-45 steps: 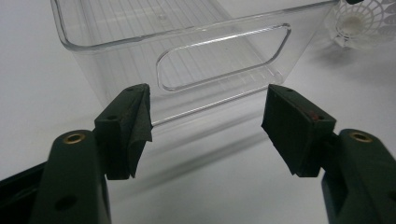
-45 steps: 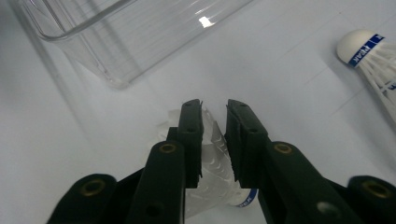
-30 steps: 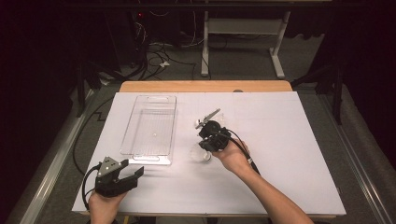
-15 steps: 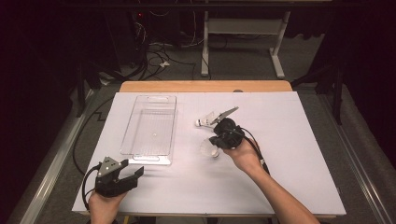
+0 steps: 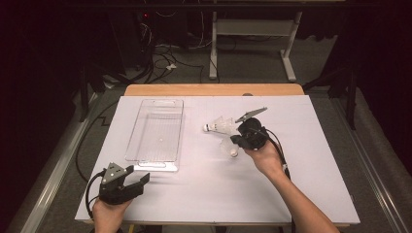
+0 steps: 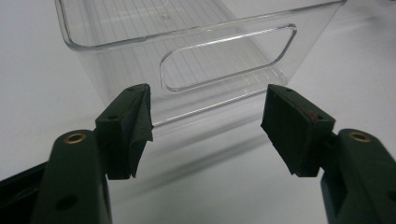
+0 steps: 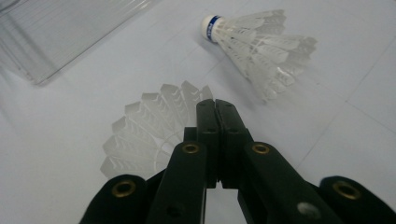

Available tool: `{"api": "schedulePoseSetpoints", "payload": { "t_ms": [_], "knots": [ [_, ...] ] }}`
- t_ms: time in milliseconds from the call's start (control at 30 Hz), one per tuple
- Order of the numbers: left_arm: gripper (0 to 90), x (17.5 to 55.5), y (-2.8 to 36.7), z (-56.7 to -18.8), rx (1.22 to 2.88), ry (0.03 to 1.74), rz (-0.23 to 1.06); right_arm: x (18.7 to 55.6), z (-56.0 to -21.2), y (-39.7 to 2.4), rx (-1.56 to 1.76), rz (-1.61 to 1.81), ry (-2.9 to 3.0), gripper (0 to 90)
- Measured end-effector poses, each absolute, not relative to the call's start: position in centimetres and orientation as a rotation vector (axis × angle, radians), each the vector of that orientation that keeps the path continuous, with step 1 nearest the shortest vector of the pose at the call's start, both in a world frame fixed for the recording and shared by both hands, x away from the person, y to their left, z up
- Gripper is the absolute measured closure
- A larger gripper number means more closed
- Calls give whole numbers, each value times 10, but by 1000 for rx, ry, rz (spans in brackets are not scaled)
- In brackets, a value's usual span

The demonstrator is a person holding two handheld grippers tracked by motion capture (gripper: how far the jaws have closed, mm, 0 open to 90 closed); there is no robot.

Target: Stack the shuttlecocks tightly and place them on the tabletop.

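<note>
Two shuttlecocks on the white table sheet (image 5: 311, 194), both right of centre. Going near to far: left gripper (image 5: 141, 180) sits at the near-left edge of the sheet, held low in the left hand (image 5: 108, 213), jaws spread wide with nothing between them; in the left gripper view its pads (image 6: 133, 123) face the near end wall and handle slot of the clear plastic bin (image 6: 205, 56), apart from it. Right gripper (image 5: 234, 139) is mid-table in the right hand (image 5: 265, 158), jaws clenched flat against each other, gripping nothing. In the right gripper view the closed tips sit over the feather skirt of the nearer shuttlecock (image 7: 144, 130); contact can't be confirmed. That one lies just left of the gripper in the high view (image 5: 228, 147). The farther shuttlecock (image 5: 219, 126) lies on its side just beyond, cork with a blue band (image 7: 211, 25) pointing toward the bin. The bin (image 5: 145, 158) stands left of both, long axis running away from the person, nothing inside.
</note>
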State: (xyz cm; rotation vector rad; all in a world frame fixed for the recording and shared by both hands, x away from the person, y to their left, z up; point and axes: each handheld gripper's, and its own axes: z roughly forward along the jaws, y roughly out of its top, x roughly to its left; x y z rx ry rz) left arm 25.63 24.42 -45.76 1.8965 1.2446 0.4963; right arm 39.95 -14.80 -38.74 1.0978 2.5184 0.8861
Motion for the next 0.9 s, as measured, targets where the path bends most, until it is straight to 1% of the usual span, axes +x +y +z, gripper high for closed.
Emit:
{"api": "schedulePoseSetpoints", "payload": {
  "t_ms": [500, 900],
  "knots": [
    [339, 257, 245, -458, 1894, 1249, 490, 412, -403, -167, 1195, 896, 2461, 899],
    [340, 256, 245, -458, 1887, 1255, 489, 413, -408, -186, 1249, 918, 2429, 871]
  ]
}}
